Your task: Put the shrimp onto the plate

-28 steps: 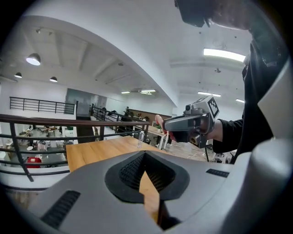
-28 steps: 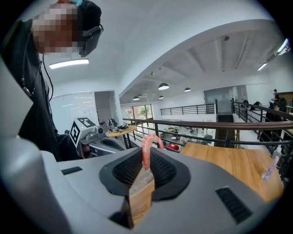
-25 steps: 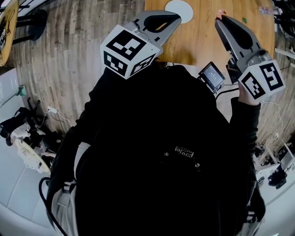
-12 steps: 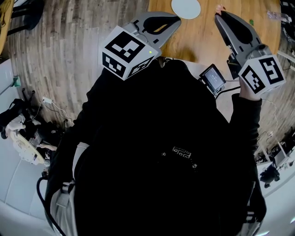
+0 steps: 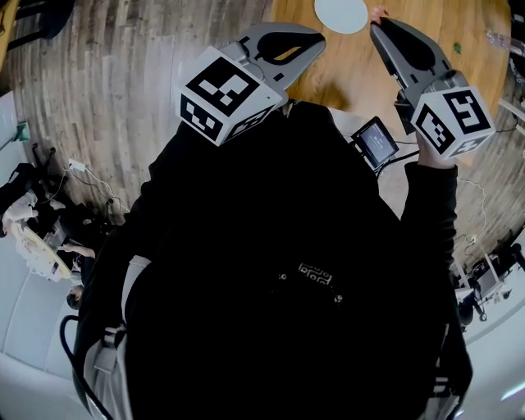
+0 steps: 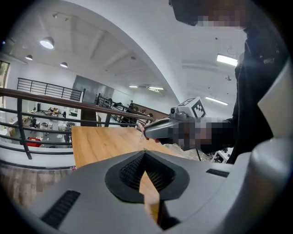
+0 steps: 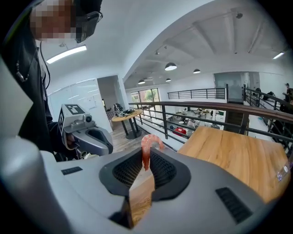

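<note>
Black cloth filled most of the head view: the person's dark top (image 5: 271, 279) spread across the near half of the scene, with grey-brown plank floor (image 5: 123, 90) off to its left. Just beyond the person stood the pale wooden desk (image 5: 349, 66), its near edge close to the chest.

The left claw (image 5: 317, 37) reached out over the near left part of the desk, and its marker cube (image 5: 225, 94) sat back by the person's shoulder. In the left gripper view, its two jaws met at the tips with nothing between them, and only desk wood showed through the gap lower down.

The right claw (image 5: 379, 25) pointed toward the far side, further right, with its own marker cube (image 5: 451, 115) nearer the person. Its jaws were pinched on the shrimp (image 7: 146, 151). The lower part of the pink body sat between the ribbed pads, and the curled end stood clear above the tips.

A white round plate (image 5: 340, 12) lay on the desk at the far edge of the head view, partly cut off by the frame. The shrimp (image 5: 378, 13) showed there as a pink bit just right of the plate's rim, held in the claw and not yet on the plate. How high it hung over the desk I could not tell.

A small screen (image 5: 376, 141) sat at the person's right side, nearer than the two claw tips. A tiny green speck (image 5: 457, 47) lay on the desk to the right of the right claw.
</note>
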The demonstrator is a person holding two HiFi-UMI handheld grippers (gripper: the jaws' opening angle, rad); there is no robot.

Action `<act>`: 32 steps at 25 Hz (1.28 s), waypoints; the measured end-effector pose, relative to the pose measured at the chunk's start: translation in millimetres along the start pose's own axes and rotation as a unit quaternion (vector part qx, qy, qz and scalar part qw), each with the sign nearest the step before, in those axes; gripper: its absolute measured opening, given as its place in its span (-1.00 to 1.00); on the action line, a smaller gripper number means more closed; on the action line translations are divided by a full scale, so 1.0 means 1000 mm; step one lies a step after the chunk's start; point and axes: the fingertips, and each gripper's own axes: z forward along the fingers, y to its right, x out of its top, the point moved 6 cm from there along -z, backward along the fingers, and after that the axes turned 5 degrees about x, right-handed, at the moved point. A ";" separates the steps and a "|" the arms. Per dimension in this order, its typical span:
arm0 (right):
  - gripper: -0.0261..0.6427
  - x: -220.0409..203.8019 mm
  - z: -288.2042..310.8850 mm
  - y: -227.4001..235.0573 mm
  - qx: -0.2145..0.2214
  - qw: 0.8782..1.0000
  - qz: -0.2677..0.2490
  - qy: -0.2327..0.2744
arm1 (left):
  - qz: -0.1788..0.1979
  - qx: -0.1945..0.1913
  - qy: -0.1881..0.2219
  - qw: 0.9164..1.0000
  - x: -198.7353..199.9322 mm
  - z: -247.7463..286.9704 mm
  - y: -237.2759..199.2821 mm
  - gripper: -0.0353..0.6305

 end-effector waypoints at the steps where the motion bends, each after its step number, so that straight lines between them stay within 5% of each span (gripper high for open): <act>1: -0.73 -0.002 0.001 0.000 0.001 1.000 0.000 -0.003 | -0.002 -0.001 -0.002 1.000 -0.003 -0.001 0.001 -0.90; 16: -0.73 -0.046 0.016 0.052 -0.027 0.997 0.017 -0.063 | -0.054 0.012 -0.012 0.998 -0.029 -0.006 0.007 -0.90; 22: -0.73 -0.073 0.036 0.065 -0.030 0.995 0.033 -0.094 | -0.008 -0.007 -0.026 1.000 -0.032 -0.006 0.023 -0.90; 32: -0.73 -0.120 0.063 0.097 -0.033 0.987 0.049 -0.151 | -0.022 -0.001 -0.030 0.999 -0.040 -0.003 0.025 -0.90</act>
